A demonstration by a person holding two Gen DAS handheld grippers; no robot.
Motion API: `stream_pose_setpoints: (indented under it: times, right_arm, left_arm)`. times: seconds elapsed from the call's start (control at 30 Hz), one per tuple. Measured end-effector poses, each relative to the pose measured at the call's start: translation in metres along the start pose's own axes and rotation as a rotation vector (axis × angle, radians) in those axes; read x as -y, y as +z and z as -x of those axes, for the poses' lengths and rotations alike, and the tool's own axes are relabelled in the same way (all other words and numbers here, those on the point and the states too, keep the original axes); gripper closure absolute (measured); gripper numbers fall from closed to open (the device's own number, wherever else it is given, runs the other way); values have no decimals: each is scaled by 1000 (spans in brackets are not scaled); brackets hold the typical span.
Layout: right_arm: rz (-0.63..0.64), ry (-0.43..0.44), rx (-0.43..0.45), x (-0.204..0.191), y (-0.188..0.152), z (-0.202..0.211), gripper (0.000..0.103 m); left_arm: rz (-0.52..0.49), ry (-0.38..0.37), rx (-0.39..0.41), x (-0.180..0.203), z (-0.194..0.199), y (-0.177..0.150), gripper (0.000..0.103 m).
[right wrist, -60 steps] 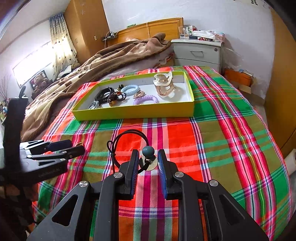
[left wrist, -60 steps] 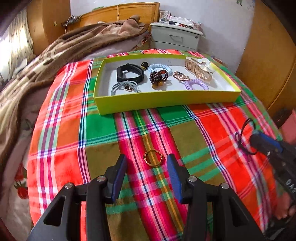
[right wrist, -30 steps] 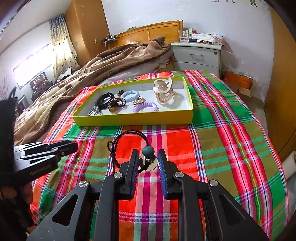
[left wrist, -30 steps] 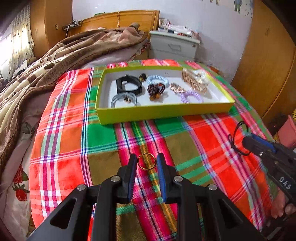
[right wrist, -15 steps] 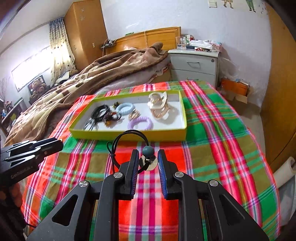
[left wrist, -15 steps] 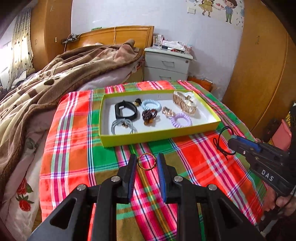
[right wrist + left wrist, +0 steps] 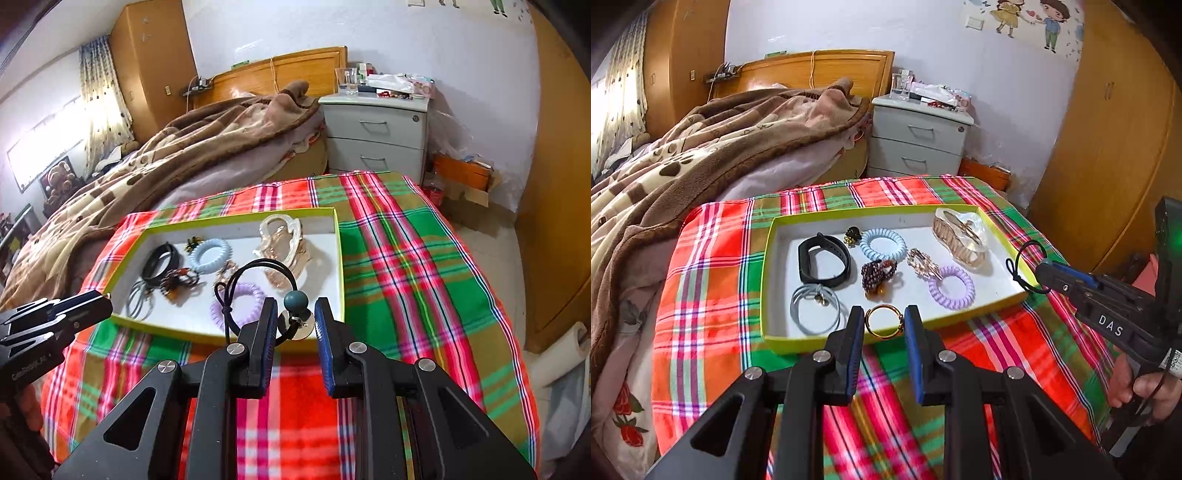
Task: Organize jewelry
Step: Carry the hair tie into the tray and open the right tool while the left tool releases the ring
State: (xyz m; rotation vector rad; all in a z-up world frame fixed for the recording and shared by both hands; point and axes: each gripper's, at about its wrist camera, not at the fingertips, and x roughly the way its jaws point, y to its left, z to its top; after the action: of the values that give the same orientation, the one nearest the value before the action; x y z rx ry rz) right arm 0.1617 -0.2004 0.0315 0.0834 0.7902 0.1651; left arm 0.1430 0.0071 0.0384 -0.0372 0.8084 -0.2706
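Note:
My left gripper [image 7: 883, 325] is shut on a gold ring [image 7: 882, 320] and holds it above the near edge of the yellow-green tray [image 7: 768, 295]. My right gripper [image 7: 295, 321] is shut on a black cord hair tie with a dark teal bead [image 7: 295, 301], held over the tray's near right corner [image 7: 341, 295]. The tray holds a black band [image 7: 823, 262], a grey hair tie [image 7: 814, 308], blue [image 7: 882, 243] and purple [image 7: 951, 286] coil ties, a beaded piece [image 7: 877, 275] and a clear gold clip [image 7: 960, 236]. The right gripper also shows in the left wrist view [image 7: 1045, 275], the left gripper in the right wrist view [image 7: 99, 304].
The tray sits on a plaid cloth [image 7: 709, 295] over the bed. A brown blanket [image 7: 683, 158] lies heaped at the left. A grey nightstand [image 7: 376, 136] stands behind, and wooden wardrobes [image 7: 1108, 147] at the right.
My left gripper closed on the gold ring and lifted it off the cloth. Both grippers rose and moved forward toward the tray with their items.

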Motion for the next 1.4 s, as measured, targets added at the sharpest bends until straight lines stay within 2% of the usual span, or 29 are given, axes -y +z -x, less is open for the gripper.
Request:
stream_pose_setpoints:
  times: [0.17, 0.3, 0.77, 1.4]
  right_arm:
    - [21, -7, -37, 2, 4, -19, 81]
    - [52, -7, -81, 2, 3, -32, 81]
    - [115, -22, -172, -1, 4, -53, 81]
    - [98, -10, -189, 0, 8, -58, 81]
  left_arm:
    - [18, -21, -36, -1, -21, 8, 80]
    - [7, -6, -50, 2, -34, 12, 80]
    - [30, -10, -133, -7, -69, 9, 80]
    - [37, -20, -148, -6, -73, 9, 78]
